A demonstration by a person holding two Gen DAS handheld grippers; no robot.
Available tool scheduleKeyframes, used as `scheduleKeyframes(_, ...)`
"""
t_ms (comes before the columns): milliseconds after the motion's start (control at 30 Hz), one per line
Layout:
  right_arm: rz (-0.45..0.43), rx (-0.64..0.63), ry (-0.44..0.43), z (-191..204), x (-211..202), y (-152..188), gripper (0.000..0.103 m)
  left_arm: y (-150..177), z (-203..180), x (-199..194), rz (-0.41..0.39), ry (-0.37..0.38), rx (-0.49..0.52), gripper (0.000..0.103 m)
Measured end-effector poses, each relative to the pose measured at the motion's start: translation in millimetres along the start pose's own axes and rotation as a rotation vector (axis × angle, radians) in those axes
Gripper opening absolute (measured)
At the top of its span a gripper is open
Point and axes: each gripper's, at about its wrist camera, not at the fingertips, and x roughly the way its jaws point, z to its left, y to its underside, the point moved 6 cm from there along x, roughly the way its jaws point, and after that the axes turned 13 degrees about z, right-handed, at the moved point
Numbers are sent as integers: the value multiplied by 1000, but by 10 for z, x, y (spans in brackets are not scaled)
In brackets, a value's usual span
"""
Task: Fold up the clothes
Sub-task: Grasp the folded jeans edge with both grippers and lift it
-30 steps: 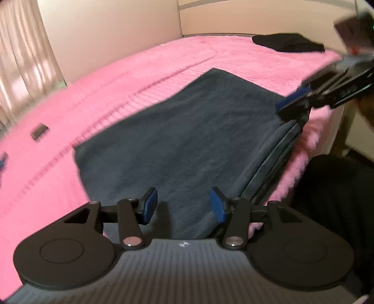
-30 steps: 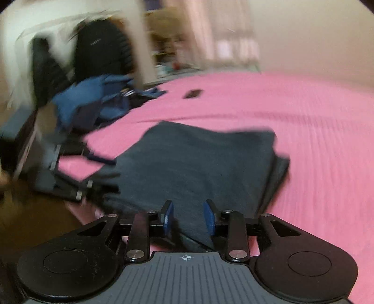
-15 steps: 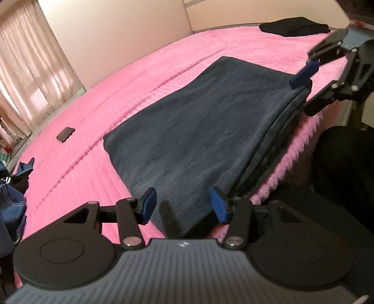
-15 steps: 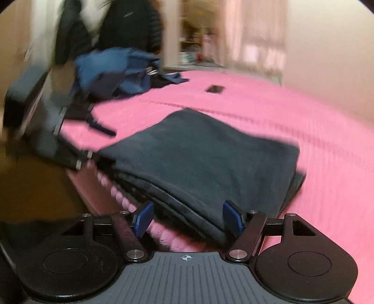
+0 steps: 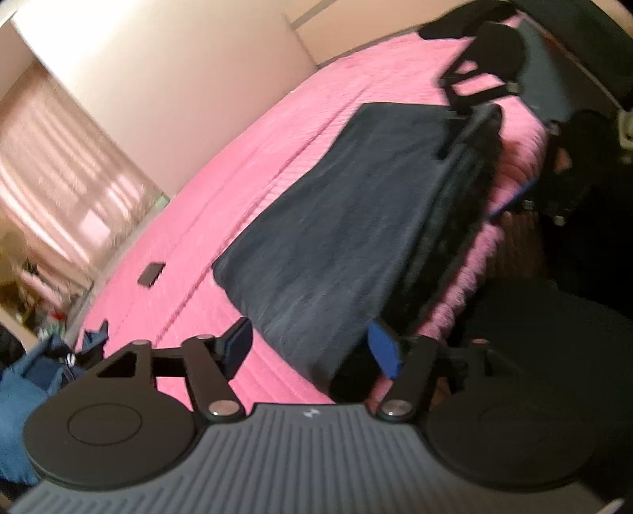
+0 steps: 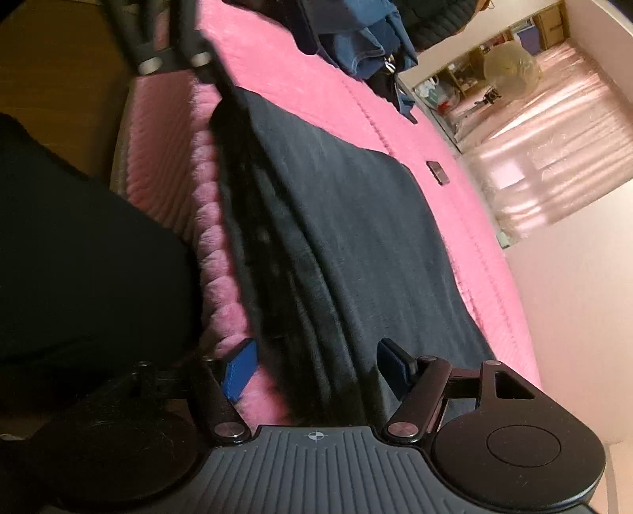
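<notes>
A dark grey garment [image 5: 348,221] lies folded in a thick rectangle on the pink bed cover [image 5: 253,166], along the bed's side edge. My left gripper [image 5: 312,350] is at one end of it. Its jaws are opening, with the garment's near corner between them and neither pad pressing on it. My right gripper [image 6: 316,365] is rolled on its side at the other end, open. It straddles the stacked folded edge [image 6: 277,276] without squeezing it. Each gripper shows in the other's view: the right gripper [image 5: 486,166], the left gripper [image 6: 170,55].
A small dark flat object [image 5: 151,273] lies on the cover beyond the garment. A heap of blue clothes [image 6: 364,39] sits at one end of the bed and a black garment [image 5: 455,23] at the other. A person's dark-clothed leg [image 5: 554,336] stands against the bed's edge.
Both grippers' jaws have widened. The right gripper has dropped to the bed's edge and rolled onto its side around the folded edge. The left gripper has shifted and tilted at the other corner.
</notes>
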Motion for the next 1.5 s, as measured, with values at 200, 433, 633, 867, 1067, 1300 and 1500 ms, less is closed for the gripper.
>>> scheduleKeyframes(200, -24, 41, -105, -154, -12, 25, 42, -101, -402, 53, -30, -47, 210, 78)
scheduleKeyframes(433, -88, 154, -94, -507, -206, -93, 31, -206, -622, 369, 4, -175, 389, 79)
scheduleKeyframes(633, -89, 171, -107, -422, -183, -47, 31, -256, -517, 533, 40, -198, 384, 55)
scheduleKeyframes(867, -116, 219, -68, -294, -278, -18, 77, -336, -339, 538, 71, -84, 327, 30)
scheduleKeyframes(1067, -78, 117, 14, -95, -118, -132, 77, -370, -234, 533, 88, -19, 269, 29)
scheduleKeyframes(1300, 33, 1, 147, 14, 198, 9, 77, -373, -211, 543, 91, 5, 244, 29)
scheduleKeyframes(1500, 101, 16, 198, -146, 282, 261, 76, -385, -313, 489, 86, 5, 245, 29)
